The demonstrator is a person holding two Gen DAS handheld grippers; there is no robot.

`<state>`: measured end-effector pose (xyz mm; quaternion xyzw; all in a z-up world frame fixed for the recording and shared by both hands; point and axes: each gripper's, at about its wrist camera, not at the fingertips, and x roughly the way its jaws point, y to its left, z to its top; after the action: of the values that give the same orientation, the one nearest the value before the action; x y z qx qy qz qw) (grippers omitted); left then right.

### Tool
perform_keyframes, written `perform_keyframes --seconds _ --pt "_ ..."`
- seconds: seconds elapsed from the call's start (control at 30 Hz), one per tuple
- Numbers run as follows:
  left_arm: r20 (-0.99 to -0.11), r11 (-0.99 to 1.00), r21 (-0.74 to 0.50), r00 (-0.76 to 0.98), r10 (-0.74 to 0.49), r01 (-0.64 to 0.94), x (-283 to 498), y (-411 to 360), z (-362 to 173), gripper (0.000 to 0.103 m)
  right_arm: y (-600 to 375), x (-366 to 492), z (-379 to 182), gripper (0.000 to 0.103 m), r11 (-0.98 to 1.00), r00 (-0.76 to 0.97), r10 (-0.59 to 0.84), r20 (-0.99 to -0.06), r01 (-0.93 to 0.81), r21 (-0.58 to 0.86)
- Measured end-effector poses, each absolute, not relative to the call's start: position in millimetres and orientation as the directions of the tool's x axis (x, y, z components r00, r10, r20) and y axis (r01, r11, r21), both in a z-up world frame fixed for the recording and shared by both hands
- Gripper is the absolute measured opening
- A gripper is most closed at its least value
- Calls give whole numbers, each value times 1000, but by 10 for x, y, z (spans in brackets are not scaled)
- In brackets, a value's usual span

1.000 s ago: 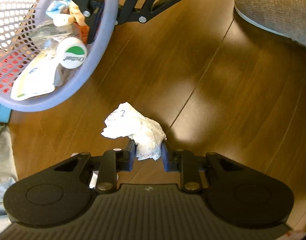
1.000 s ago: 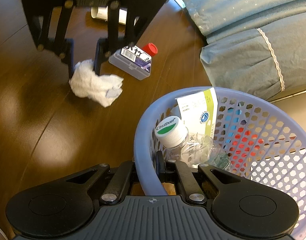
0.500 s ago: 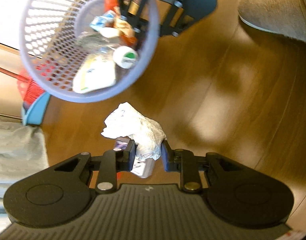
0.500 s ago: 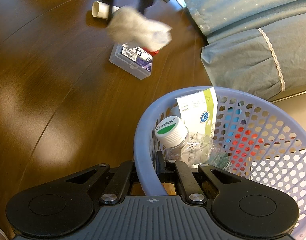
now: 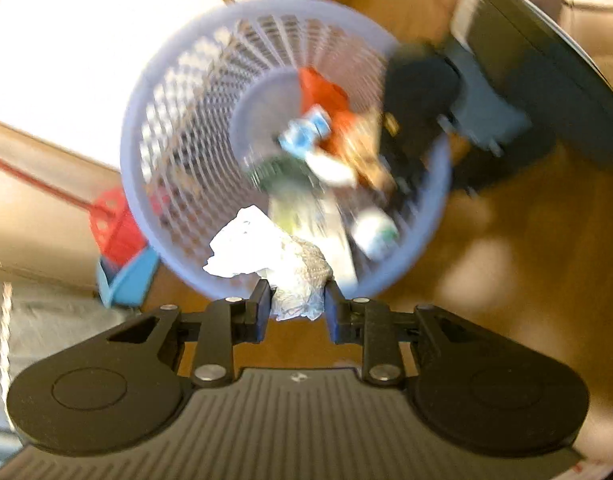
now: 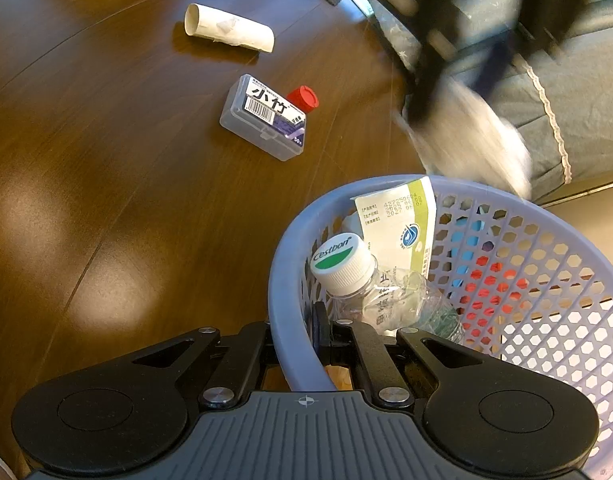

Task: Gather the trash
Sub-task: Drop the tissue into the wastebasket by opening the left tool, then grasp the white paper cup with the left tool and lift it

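Observation:
My left gripper (image 5: pixel 297 305) is shut on a crumpled white tissue (image 5: pixel 266 258) and hangs over the near rim of the lavender mesh basket (image 5: pixel 178 148). In the right wrist view that tissue (image 6: pixel 482 144) is a blur above the far rim of the basket (image 6: pixel 290 264). My right gripper (image 6: pixel 296 338) is shut on the basket's near wall. Inside lie a clear bottle with a white cap (image 6: pixel 340 262), a white-and-green packet (image 6: pixel 398 224) and other scraps. On the wood floor lie a cardboard tube (image 6: pixel 228 32) and a clear plastic box (image 6: pixel 262 118) with a red cap (image 6: pixel 302 98) beside it.
Blue-grey bedding with lace trim (image 6: pixel 566 92) lies right of the basket. A red-handled brush and blue dustpan (image 5: pixel 122 252) sit on the floor left of the basket. Bare wood floor (image 6: pixel 86 200) spreads to the left in the right wrist view.
My left gripper has lifted the tissue off the floor and carried it up over the basket. The basket and my right gripper have stayed put.

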<state>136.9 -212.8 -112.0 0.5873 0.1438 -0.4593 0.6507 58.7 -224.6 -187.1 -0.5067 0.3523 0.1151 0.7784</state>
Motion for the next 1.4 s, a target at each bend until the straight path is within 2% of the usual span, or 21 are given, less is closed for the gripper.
perform_keyframes --seconds 0.1,0.17,0.2,0.23,0.4,0.7,0.97,1.23,1.4 --pt "-704 -107 644 532 -471 757 1430 -2446 -1078 28 -2251 593 -1865 0 464 727 -177 -664 -533 -707" --pt "-677 -95 653 523 -517 752 1465 -2631 -1055 38 -2248 577 -1865 0 465 728 -176 -663 -532 -708" --pt "-659 -83 663 528 -536 744 1472 -2687 -1047 53 -2243 559 -1866 0 465 728 -176 -663 -532 -708" --pt "-644 -72 671 533 -549 738 1481 -2731 -1034 56 -2238 546 -1867 0 465 728 -176 -662 -531 -708" --pt "-629 -15 670 557 -542 742 1547 -2631 -929 56 -2240 529 -1859 0 475 732 -176 -659 -523 -708" --pt "-724 30 625 593 -351 780 1681 -1853 -1151 55 -2229 534 -1863 0 471 730 -176 -661 -527 -707" --pt "-780 213 562 598 -184 799 1850 -930 -1298 55 -2236 515 -1851 0 468 726 -180 -663 -530 -707" --pt "-848 379 467 526 -63 799 1867 -256 -1498 55 -2220 533 -1856 0 457 720 -182 -669 -541 -706" --pt "-908 594 313 417 -41 741 2011 -106 -1679 56 -2216 546 -1839 0 457 718 -185 -671 -541 -705"
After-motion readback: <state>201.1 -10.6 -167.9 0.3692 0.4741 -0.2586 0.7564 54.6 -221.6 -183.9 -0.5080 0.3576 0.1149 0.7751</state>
